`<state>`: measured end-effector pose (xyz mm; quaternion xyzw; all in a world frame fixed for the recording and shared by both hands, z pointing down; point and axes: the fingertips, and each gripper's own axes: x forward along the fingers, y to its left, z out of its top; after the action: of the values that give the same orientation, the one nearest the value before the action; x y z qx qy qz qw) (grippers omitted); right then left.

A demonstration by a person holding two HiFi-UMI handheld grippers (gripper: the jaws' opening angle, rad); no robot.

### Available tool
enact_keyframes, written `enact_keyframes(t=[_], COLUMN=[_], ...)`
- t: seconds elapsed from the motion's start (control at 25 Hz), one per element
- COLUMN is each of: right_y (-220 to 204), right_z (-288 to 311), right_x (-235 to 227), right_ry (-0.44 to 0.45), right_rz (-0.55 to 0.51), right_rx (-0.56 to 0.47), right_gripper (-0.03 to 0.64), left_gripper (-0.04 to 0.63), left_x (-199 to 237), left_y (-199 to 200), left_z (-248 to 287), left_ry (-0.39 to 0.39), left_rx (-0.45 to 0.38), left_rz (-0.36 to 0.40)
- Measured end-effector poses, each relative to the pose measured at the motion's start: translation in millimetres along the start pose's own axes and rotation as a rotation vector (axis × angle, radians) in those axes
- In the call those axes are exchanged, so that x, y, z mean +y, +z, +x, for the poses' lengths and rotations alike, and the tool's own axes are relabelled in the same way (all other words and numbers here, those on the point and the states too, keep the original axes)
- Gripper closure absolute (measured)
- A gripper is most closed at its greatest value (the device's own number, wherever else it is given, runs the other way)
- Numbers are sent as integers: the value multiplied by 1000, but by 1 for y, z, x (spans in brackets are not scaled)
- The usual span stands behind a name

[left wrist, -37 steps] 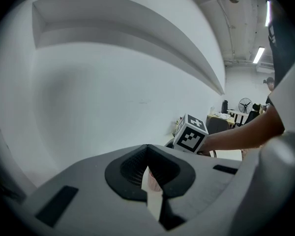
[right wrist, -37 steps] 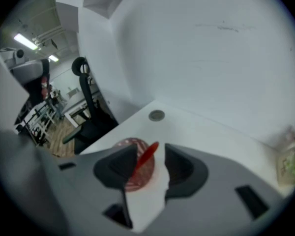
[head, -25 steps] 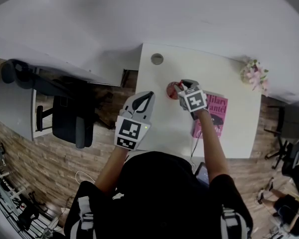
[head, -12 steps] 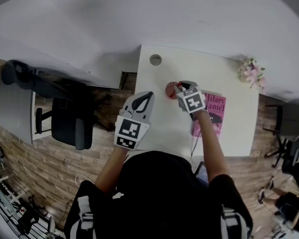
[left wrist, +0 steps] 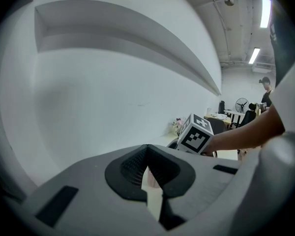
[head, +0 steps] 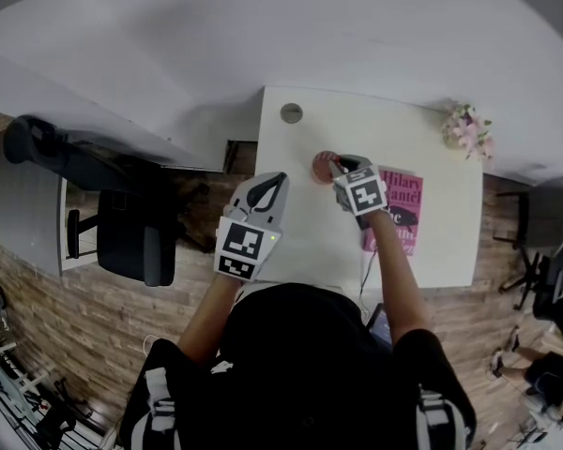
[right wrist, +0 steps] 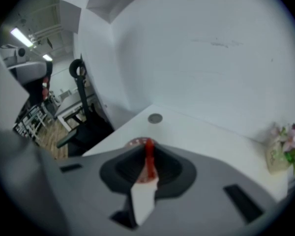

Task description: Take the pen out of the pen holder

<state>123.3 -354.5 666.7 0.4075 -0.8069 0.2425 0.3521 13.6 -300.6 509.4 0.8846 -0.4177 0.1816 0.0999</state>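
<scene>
A reddish pen holder (head: 322, 166) stands on the white desk (head: 300, 237); its rim (right wrist: 133, 142) shows just past my right jaws. A red pen (right wrist: 149, 157) rises from it, upright between those jaws. My right gripper (head: 338, 168) points steeply down over the holder and its jaws are closing, pinched on the pen (right wrist: 148, 168). My left gripper (head: 278, 179) hangs over the desk's left edge, apart from the holder, shut with nothing in it (left wrist: 148, 170). From there I see the right gripper's marker cube (left wrist: 194, 134).
A pink book (head: 403, 200) lies right of the holder. Pink flowers (head: 464, 129) stand at the desk's far right corner. A round cable grommet (head: 291, 112) sits at the far edge. A black office chair (head: 122, 214) stands left of the desk.
Both grippers have kept their places; the right one stays over the pen holder. Only the head view has shifted a little.
</scene>
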Motion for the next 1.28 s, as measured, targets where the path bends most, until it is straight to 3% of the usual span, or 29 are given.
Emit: enact_keyframes(t=[0.56,1.28], right_y=[18,60], right_z=[-41,-143], right_x=[12,53], right_ry=[-75,-179], right_rz=[34,10], right_rx=[-119,-353], right_gripper=[541,541], left_gripper=[575,575], left_x=[0,14], left_y=[-1,31], left_z=[-23,-60], left_ry=[-14,-16], left_rx=[-26,-121], left_rz=[23,91])
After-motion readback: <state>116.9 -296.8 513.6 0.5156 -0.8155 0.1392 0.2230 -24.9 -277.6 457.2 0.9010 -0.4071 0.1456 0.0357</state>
